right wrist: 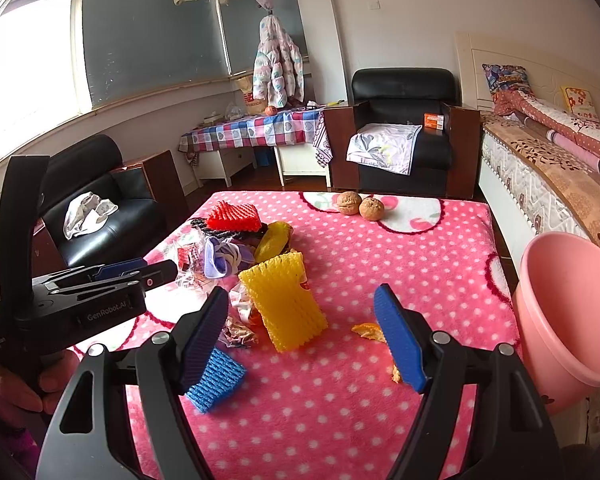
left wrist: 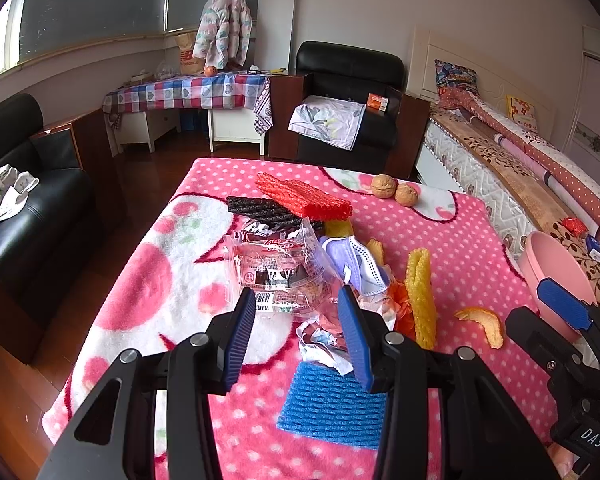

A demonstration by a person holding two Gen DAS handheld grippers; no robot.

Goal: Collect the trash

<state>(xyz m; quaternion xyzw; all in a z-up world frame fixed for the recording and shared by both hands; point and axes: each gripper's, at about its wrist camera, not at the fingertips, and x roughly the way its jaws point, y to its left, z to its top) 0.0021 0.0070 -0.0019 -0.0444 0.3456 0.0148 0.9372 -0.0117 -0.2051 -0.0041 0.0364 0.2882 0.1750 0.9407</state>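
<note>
A heap of trash lies on the pink dotted blanket (left wrist: 460, 248): a clear plastic wrapper (left wrist: 284, 268), a purple face mask (left wrist: 356, 264), red foam net (left wrist: 304, 196), black foam net (left wrist: 260, 210), yellow foam net (left wrist: 420, 292), blue foam net (left wrist: 332, 404), crumpled paper (left wrist: 324, 344) and an orange peel (left wrist: 486, 324). My left gripper (left wrist: 300, 332) is open, its fingers either side of the wrapper's near edge and the crumpled paper. My right gripper (right wrist: 304, 336) is open and empty above the blanket, between the yellow net (right wrist: 284, 300) and the peel (right wrist: 368, 330).
A pink bin (right wrist: 572, 312) stands at the right edge of the table, beside a bed (right wrist: 548, 168). Two walnuts (right wrist: 360, 204) lie at the far side of the blanket. Black armchairs (right wrist: 404, 128) and a checked table (right wrist: 252, 128) stand behind.
</note>
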